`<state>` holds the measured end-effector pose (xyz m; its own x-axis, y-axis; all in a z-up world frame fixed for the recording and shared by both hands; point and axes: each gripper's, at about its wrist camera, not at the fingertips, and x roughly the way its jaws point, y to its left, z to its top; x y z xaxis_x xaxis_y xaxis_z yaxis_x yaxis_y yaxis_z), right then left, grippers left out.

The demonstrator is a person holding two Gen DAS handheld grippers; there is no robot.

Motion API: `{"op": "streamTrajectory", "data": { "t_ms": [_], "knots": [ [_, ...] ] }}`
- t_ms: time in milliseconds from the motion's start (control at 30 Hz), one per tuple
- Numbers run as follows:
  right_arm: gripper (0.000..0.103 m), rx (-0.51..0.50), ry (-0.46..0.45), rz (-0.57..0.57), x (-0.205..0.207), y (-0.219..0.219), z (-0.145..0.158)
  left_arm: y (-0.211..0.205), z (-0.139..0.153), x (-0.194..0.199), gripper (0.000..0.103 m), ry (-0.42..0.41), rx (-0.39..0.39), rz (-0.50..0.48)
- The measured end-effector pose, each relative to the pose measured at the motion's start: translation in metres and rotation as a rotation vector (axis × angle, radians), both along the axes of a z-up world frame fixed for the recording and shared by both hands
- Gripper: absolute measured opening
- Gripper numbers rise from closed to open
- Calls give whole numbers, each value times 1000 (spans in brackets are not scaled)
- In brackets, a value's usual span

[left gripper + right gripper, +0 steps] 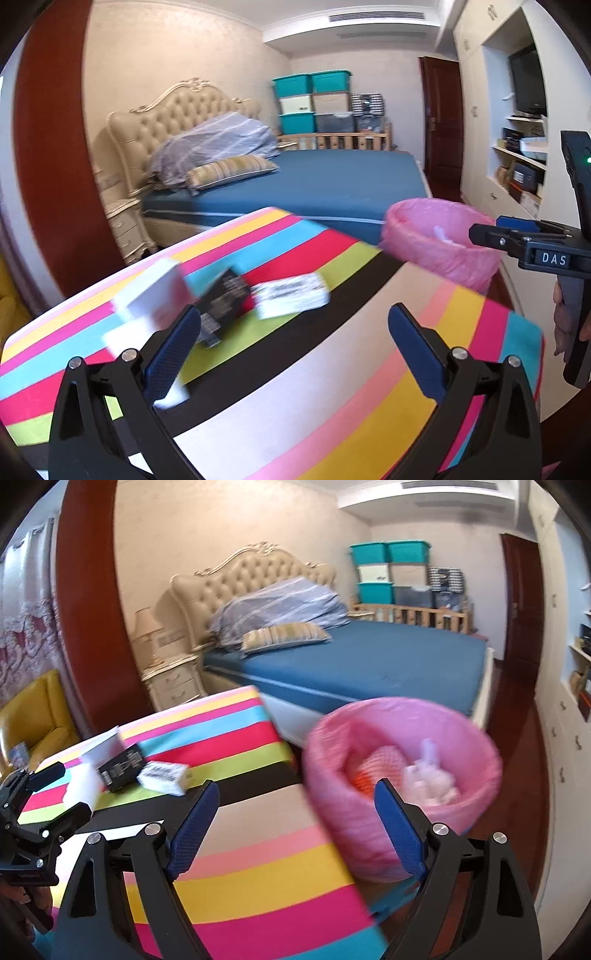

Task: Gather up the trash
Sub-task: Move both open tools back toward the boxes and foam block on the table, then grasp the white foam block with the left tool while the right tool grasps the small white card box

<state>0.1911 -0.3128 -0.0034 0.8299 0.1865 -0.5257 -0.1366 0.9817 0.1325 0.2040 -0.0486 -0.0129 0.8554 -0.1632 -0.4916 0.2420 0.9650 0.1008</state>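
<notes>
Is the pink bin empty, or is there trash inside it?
Not empty. The right wrist view looks into the bin: white crumpled trash and something orange-red lie inside. How full it is, I cannot tell.

A home bedroom: a tufted-headboard bed (295,177), a nightstand (173,681) and stacked storage bins (314,101).

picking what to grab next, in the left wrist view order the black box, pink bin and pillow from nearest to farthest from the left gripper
1. black box, just ahead on the striped table, by the left finger
2. pink bin, beyond the table's right edge
3. pillow, back on the bed
</notes>
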Motion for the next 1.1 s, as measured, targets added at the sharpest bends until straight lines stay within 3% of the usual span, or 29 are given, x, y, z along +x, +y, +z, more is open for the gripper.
{"op": "streamTrajectory", "data": {
  "t_ms": [200, 467, 567, 1100],
  "knots": [
    [83, -14, 16, 73, 6, 45, -3, 53, -2, -3, 98, 23, -25, 116],
    [83, -40, 55, 137, 21, 80, -9, 99, -13, 20, 98, 69, -43, 279],
    [83, -64, 69, 164, 33, 95, -13, 107, -19, 32, 98, 113, -67, 283],
    [83, -186, 205, 281, 100, 136, -43, 106, -41, 67, 93, 251, -16, 304]
  ]
}}
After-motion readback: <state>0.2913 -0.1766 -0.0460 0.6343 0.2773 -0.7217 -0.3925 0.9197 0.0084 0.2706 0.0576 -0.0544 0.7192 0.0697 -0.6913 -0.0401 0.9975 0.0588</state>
